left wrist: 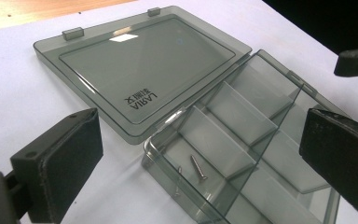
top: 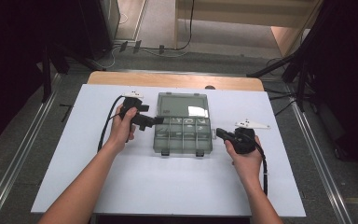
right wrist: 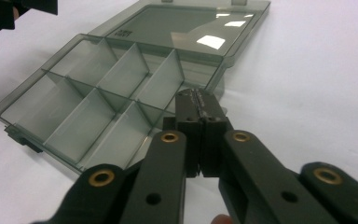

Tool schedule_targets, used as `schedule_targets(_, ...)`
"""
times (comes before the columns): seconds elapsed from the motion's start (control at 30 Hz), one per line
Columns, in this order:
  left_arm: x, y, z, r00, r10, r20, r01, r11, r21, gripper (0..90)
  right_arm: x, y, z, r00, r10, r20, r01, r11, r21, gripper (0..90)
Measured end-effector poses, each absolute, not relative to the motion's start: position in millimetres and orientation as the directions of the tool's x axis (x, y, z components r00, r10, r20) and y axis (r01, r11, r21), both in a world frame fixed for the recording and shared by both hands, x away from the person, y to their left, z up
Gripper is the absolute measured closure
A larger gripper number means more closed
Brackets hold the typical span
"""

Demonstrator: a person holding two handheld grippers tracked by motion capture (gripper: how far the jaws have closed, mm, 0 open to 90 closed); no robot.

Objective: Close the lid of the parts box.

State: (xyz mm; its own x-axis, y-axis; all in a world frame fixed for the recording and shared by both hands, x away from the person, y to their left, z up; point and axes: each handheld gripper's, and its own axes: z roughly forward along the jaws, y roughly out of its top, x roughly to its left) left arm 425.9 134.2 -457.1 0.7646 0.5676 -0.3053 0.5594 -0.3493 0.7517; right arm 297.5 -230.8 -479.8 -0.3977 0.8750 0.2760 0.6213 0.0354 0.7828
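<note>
A see-through grey box (top: 182, 135) lies open in the middle of the white table (top: 74, 168), with its flat lid (top: 182, 104) folded back on the far side. From high up, the box looks like a small tray with thin walls inside that split it into little rooms.

The left gripper (top: 156, 121) is at the left edge of the box, and its jaws stand wide apart with nothing between them. The left gripper view gets much closer (close enough to read letters printed on the lid (left wrist: 144, 70)). It shows two small screws (left wrist: 198, 168) lying in the corner room nearest that gripper, which the high view is too far away to show. The two black pads (left wrist: 70, 158) sit on either side of that corner without touching it.

The right gripper (top: 220, 133) is just beside the right edge of the box. In the right gripper view its jaws are pressed together, holding nothing, and the tip (right wrist: 200, 100) is near the box wall (right wrist: 186, 84). A white piece (top: 252, 124) lies on the table just beyond the right hand (top: 244, 156).
</note>
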Motion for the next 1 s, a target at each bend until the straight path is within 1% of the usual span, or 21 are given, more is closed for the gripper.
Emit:
schedule_targets(0.13, 431.9, 131.3, -459.9, 0.761, 0.57, -0.31, 0.571, -0.36, 0.738, 0.0, 302.4, -225.0, -484.1, -0.398, 0.878, 0.266, 0.641, 0.059, 0.765, 90.0)
schedule_targets(0.2, 436.4, 130.5, -459.7, 0.753, 0.582, -0.307, 0.579, -0.363, 0.73, 0.0, 304.4, -223.4, -486.5, -0.383, 0.885, 0.266, 0.649, 0.053, 0.759, 90.0)
schedule_targets(0.4, 451.3, 132.3, -463.3, 0.72, 0.603, -0.344, 0.622, -0.339, 0.706, 0.0, 307.2, -221.8, -491.0, -0.382, 0.888, 0.255, 0.659, 0.068, 0.749, 90.0)
schedule_targets(0.53, 460.1, 131.0, -471.0, 0.693, 0.6, -0.4, 0.666, -0.318, 0.675, 0.0, 308.1, -220.1, -493.7, -0.382, 0.891, 0.247, 0.665, 0.079, 0.743, 90.0)
schedule_targets(0.6, 464.0, 128.7, -475.3, 0.674, 0.617, -0.406, 0.685, -0.316, 0.656, 0.0, 308.7, -219.0, -495.2, -0.389, 0.889, 0.242, 0.666, 0.09, 0.741, 90.0)
schedule_targets(0.63, 465.4, 127.8, -476.9, 0.668, 0.622, -0.408, 0.691, -0.316, 0.65, 0.6, 308.7, -218.4, -495.6, -0.389, 0.89, 0.238, 0.665, 0.092, 0.741, 90.0)
schedule_targets(0.67, 466.7, 125.9, -478.6, 0.66, 0.639, -0.394, 0.696, -0.323, 0.642, 4.8, 308.6, -218.3, -495.7, -0.389, 0.89, 0.236, 0.663, 0.093, 0.743, 90.0)
schedule_targets(0.7, 467.7, 123.5, -480.2, 0.656, 0.648, -0.388, 0.7, -0.33, 0.633, 6.9, 308.6, -218.2, -495.8, -0.388, 0.89, 0.238, 0.663, 0.09, 0.743, 90.0)
schedule_targets(0.73, 468.9, 121.9, -481.8, 0.658, 0.642, -0.394, 0.703, -0.335, 0.627, 7.2, 308.8, -218.4, -496.0, -0.39, 0.89, 0.237, 0.662, 0.091, 0.744, 90.0)
schedule_targets(0.8, 470.9, 118.4, -484.3, 0.644, 0.66, -0.386, 0.715, -0.34, 0.611, 7.3, 308.5, -218.0, -496.6, -0.387, 0.891, 0.237, 0.659, 0.087, 0.747, 90.0)
schedule_targets(0.83, 471.5, 117.6, -485.0, 0.638, 0.665, -0.387, 0.718, -0.333, 0.611, 9.3, 308.4, -217.9, -497.0, -0.387, 0.891, 0.237, 0.658, 0.087, 0.748, 90.0)
schedule_targets(0.87, 472.9, 116.7, -486.3, 0.628, 0.681, -0.377, 0.723, -0.331, 0.606, 14.3, 308.3, -217.9, -496.9, -0.388, 0.891, 0.236, 0.658, 0.088, 0.748, 90.0)
schedule_targets(1.0, 476.7, 113.2, -489.5, 0.611, 0.678, -0.408, 0.744, -0.317, 0.589, 14.7, 308.1, -217.7, -497.0, -0.389, 0.891, 0.233, 0.657, 0.091, 0.749, 90.0)
